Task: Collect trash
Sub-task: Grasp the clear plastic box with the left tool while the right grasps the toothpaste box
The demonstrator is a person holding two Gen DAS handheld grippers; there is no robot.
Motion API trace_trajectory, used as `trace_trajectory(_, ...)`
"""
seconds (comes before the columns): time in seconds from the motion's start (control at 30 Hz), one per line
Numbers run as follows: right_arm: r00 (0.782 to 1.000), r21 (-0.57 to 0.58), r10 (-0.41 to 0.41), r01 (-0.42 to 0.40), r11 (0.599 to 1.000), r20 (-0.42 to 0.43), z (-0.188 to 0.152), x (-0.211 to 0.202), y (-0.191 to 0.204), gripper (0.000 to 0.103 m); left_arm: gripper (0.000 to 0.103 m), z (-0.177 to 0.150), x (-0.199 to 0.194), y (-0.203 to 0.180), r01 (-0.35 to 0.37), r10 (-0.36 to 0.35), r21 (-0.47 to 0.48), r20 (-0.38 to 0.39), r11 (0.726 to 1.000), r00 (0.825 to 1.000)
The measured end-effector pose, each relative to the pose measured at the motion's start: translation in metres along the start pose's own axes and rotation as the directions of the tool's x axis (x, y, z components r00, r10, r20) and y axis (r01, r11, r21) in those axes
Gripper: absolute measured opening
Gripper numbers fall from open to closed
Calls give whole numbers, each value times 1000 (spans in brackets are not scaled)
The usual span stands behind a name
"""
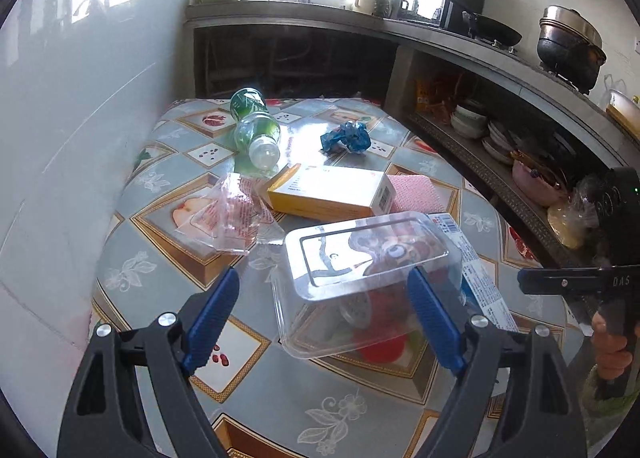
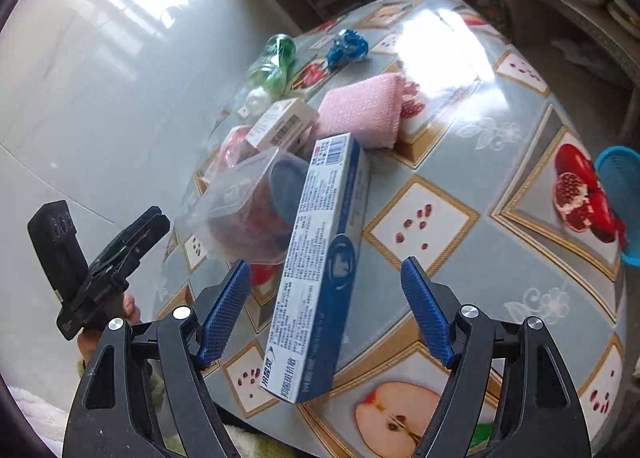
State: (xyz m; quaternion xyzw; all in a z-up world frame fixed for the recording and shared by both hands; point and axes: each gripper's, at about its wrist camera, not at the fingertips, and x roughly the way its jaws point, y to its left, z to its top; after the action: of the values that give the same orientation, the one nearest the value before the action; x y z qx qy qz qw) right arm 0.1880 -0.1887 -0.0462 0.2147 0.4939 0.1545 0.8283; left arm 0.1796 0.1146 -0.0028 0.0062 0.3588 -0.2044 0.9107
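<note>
A clear plastic container lies upside down on the fruit-patterned table, between the open fingers of my left gripper. A blue and white toothpaste box lies beside it, between the open fingers of my right gripper; neither gripper touches anything. Further back lie a crumpled clear wrapper, a yellow and white box, a green plastic bottle on its side and a crumpled blue wrapper. The container, bottle and blue wrapper also show in the right wrist view.
A pink cloth lies behind the boxes. A blue basket sits past the table's right edge. A white tiled wall runs along the left. Kitchen shelves with bowls and a counter with pots stand behind and right.
</note>
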Motion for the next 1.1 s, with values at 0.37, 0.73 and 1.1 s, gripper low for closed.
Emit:
trace_trajectory(0.37, 984, -84, -143, 134, 987, -108, 4, 45, 18, 53, 84, 1, 7, 16, 101, -100, -67, 27, 993, 995)
trace_trajectory(0.73, 989, -49, -127, 123, 991, -82, -14, 18, 15, 36, 84, 22, 24, 5, 202, -202, -9, 24, 979, 979)
trace_trajectory(1.1, 995, 33, -87, 88, 996, -39, -30, -4, -14, 36, 84, 57, 98, 6, 226, -239, -94, -163, 970, 957)
